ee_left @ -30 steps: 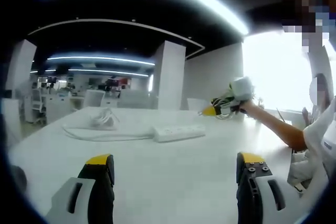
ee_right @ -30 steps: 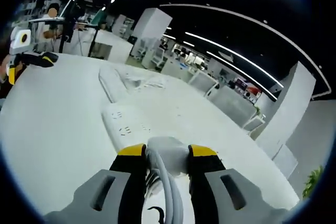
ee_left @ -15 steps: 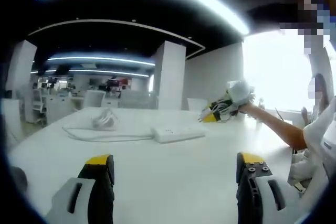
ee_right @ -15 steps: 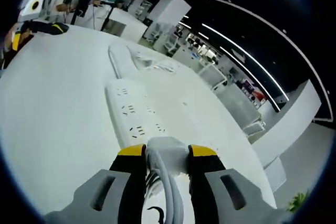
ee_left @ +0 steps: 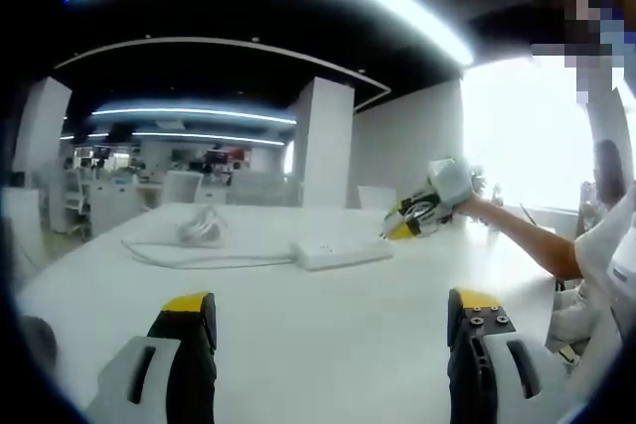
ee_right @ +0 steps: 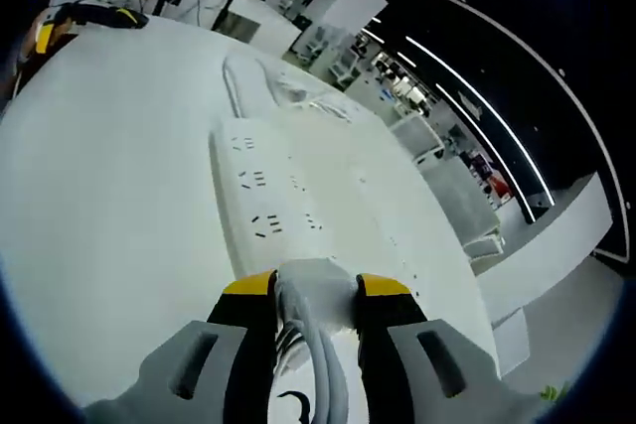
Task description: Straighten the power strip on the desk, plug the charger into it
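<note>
A white power strip lies flat on the white desk, its sockets facing up, just beyond my right gripper. That gripper is shut on a white charger, whose cable runs back between the jaws. In the left gripper view the power strip sits mid-desk, and the right gripper hovers tilted over its right end. My left gripper stands open low over the desk, with nothing between its jaws.
The strip's white cable loops and coils on the desk to the left. A person's arm reaches in from the right. Chairs, further desks and pillars stand behind. The left gripper shows at the far desk edge.
My right gripper has carried the charger closer in over the power strip, which now looms larger in its view. The left gripper has stayed open and still.
</note>
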Demonstrator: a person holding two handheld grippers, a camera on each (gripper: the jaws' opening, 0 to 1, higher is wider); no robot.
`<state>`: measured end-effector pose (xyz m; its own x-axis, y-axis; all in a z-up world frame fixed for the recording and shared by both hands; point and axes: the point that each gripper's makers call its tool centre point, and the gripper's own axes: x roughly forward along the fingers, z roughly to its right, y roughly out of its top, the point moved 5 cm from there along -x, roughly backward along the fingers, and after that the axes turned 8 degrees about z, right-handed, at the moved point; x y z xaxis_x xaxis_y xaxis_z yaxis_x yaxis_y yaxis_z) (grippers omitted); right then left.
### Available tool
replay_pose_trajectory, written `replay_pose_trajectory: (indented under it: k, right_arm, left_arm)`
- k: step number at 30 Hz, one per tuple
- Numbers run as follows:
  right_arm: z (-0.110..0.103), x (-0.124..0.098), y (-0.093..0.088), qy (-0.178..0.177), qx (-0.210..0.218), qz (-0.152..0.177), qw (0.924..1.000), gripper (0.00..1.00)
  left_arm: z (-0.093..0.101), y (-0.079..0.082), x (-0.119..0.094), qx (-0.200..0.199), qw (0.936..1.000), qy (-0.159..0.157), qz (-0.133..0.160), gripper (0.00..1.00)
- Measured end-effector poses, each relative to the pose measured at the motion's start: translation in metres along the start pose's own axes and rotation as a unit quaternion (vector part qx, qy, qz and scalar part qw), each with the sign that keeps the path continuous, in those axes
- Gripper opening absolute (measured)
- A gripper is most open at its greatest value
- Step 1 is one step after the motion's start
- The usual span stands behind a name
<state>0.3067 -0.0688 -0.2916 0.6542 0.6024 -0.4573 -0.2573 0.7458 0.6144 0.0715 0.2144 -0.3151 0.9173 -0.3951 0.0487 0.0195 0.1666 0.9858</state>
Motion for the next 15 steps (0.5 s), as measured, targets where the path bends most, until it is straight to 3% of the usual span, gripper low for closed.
replay_pose_trajectory:
  k: [9,15]
  right_arm:
    - [0.0008,-0.0002,0.0003,0.015,-0.013,-0.005,0.9998,0.28]
    - [-0.0017,0.0024,0.0038,0.029,-0.046,-0.016,0.9984,0.28]
  left_arm:
    - [0.001,0.0002,0.0012,-0.001,1.0,-0.002,0.001,0.99]
    - [0.0013,0.0008,0.0013,-0.001,1.0,-0.003,0.002,0.99]
